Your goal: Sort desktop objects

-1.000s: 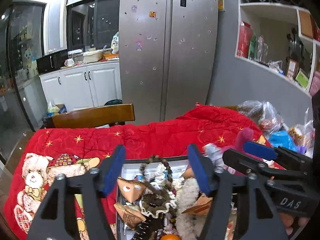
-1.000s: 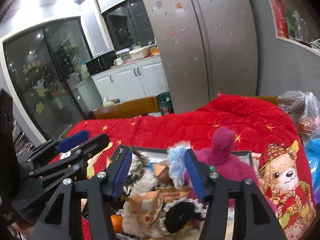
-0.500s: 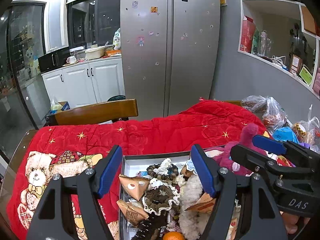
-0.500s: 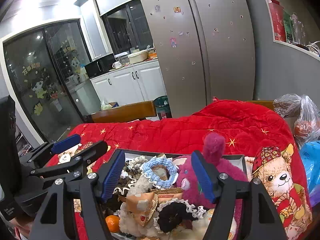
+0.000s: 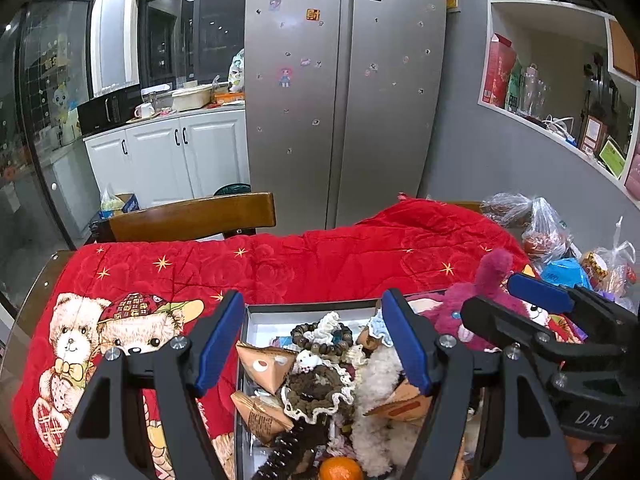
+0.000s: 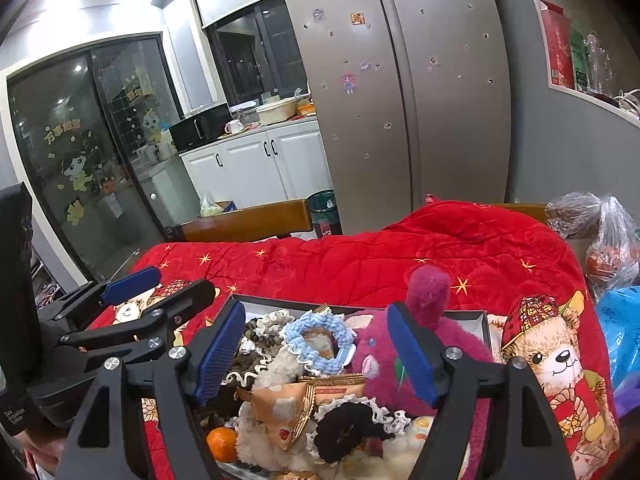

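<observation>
Left gripper (image 5: 314, 344) hanging spread wide over the tray (image 5: 256, 318), gripping nothing. Right gripper (image 6: 316, 352) right beside it, jaws opening, nothing pinched either, blue scrunchie (image 6: 316, 340) just sitting loose below. Tray totally stuffed: orange (image 6: 222, 444), black scrunchie (image 6: 346, 426), bead bracelet (image 5: 318, 340), magenta plush (image 6: 432, 328) along the right side. All on the red bear blanket (image 5: 320, 260). Wooden chair (image 5: 192, 216) behind, then the fridge (image 5: 344, 92).

Black angular tool (image 5: 312, 344) frames, blue ribbed pads (image 5: 404, 346), silver screws, white "DAS" lettering.
</observation>
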A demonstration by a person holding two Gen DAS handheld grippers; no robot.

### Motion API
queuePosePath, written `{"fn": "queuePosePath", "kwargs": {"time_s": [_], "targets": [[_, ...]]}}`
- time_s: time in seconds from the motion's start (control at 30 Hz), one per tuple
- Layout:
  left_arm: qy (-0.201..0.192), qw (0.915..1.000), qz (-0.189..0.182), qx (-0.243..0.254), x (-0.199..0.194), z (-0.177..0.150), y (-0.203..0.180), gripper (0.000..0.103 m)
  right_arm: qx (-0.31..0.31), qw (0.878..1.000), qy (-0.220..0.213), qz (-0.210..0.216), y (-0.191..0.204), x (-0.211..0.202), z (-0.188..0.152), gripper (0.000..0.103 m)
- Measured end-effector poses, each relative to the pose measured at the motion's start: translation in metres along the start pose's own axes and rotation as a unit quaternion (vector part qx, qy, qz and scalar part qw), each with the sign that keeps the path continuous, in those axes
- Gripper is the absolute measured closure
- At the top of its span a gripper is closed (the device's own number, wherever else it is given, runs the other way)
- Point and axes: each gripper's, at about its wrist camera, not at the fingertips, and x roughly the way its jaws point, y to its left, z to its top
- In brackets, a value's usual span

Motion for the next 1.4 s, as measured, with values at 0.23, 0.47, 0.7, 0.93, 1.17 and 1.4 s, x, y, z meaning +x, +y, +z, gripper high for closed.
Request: {"fn": "queuePosePath", "kwargs": {"time_s": [0.23,0.47,0.7,0.93,1.17,1.4], "targets": [[-0.024,0.9997,0.003,-0.001,-0.056,-0.001,-0.003,0.026,-0.004,1.0,-0.01,-0.026,0.012,-0.034,0.004,0.021],[-0.048,0.9986,0.017,-0.01,-0.152,-0.016,-0.003,0.015,-0.04,0.997,-0.046,-0.041,0.047,-0.107,-0.006,0.02],[-0.084,0.9955,0.043,0.007,-0.248,-0.061,-0.019,0.009,-0.069,0.991,-0.098,-0.058,0.089,-0.198,-0.041,0.017],[-0.103,0.9935,0.048,-0.015,-0.309,-0.138,-0.018,0.007,-0.054,0.989,-0.121,-0.066,0.108,-0.255,-0.113,0.014],[-0.097,0.9948,0.016,-0.025,-0.341,-0.192,-0.019,0.007,-0.033,0.988,-0.081,-0.124,0.099,-0.257,-0.174,0.013],[-0.076,0.9964,0.017,-0.033,-0.336,-0.214,-0.021,0.007,0.007,0.992,-0.042,-0.122,0.08,-0.254,-0.198,0.013]]}}
